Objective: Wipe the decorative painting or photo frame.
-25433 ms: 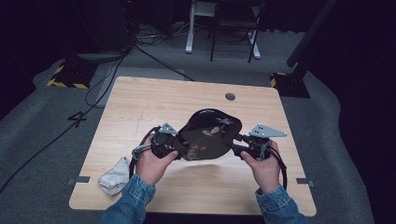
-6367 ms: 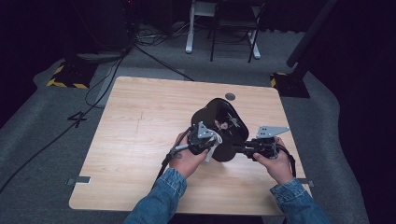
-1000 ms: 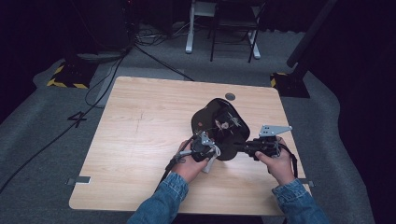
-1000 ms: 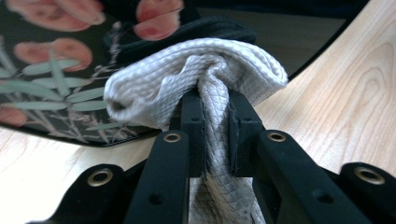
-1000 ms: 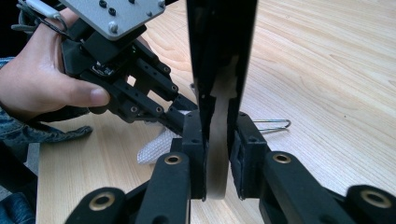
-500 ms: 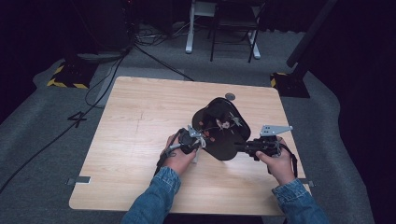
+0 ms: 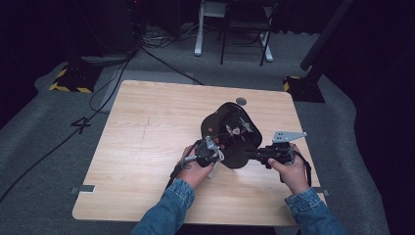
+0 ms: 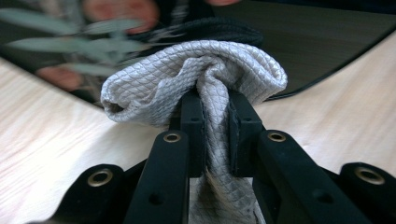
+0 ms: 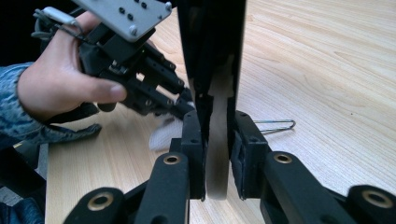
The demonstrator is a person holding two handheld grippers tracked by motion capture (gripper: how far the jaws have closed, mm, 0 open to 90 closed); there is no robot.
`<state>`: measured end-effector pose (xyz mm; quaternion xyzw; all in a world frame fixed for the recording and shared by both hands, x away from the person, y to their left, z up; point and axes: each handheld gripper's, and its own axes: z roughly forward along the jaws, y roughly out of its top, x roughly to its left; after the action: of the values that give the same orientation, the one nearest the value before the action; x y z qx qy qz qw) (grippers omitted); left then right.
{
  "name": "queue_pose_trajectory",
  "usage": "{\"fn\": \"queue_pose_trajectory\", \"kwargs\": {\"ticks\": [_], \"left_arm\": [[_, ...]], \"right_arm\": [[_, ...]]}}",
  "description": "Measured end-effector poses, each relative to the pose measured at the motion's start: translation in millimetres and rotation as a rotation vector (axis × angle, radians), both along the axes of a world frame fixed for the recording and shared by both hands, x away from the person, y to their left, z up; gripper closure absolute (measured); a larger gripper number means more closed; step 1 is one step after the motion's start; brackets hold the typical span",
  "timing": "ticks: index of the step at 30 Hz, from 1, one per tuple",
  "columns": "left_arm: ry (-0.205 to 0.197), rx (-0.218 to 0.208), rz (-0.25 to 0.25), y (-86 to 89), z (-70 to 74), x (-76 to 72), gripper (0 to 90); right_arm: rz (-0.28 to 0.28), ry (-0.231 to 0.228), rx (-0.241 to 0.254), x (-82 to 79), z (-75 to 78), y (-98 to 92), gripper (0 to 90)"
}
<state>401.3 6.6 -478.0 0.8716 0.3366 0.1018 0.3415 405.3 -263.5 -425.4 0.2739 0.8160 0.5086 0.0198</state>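
Left gripper is clenched on a grey quilted cloth, bunched between its jaws and pressed against the black decorated tray at the tray's 7 o'clock edge. Right gripper grips the tray's rim at 4 o'clock, propping it tilted above the wooden table, right of centre.

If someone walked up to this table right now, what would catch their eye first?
Probably the glossy black tray with a flower pattern, held tilted up over the right half of the wooden table. The right tongs are clamped on its edge. Next, the grey quilted cloth bunched in the left tongs and held against the tray's near left side.
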Motion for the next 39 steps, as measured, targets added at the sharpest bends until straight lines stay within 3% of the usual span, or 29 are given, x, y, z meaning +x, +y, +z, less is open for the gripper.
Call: {"fn": "queue_pose_trajectory", "kwargs": {"ticks": [10, 21, 28, 35, 39], "left_arm": [[0.032, -0.058, -0.065, -11.8, 2.9, -9.3, 79.3], [0.018, -0.074, -0.053, 10.0, 19.5, -40.0, 79.4], [0.03, -0.077, -0.046, 18.0, 12.5, -60.5, 79.3], [0.013, -0.048, -0.034, 24.4, 7.3, -71.4, 79.2], [0.016, -0.058, -0.02, 28.1, 1.3, -75.5, 79.1]], "right_arm": [[-0.012, -0.015, -0.013, 0.0, 1.0, -2.4, 78.3], [-0.023, -0.038, -0.031, -0.4, 1.9, -2.4, 78.5], [-0.033, -0.059, -0.036, 0.9, 1.7, -3.1, 78.4], [-0.034, -0.064, -0.038, 1.7, 1.6, -3.7, 78.2], [-0.04, -0.072, -0.043, 1.6, 1.7, -3.7, 77.8]]}}
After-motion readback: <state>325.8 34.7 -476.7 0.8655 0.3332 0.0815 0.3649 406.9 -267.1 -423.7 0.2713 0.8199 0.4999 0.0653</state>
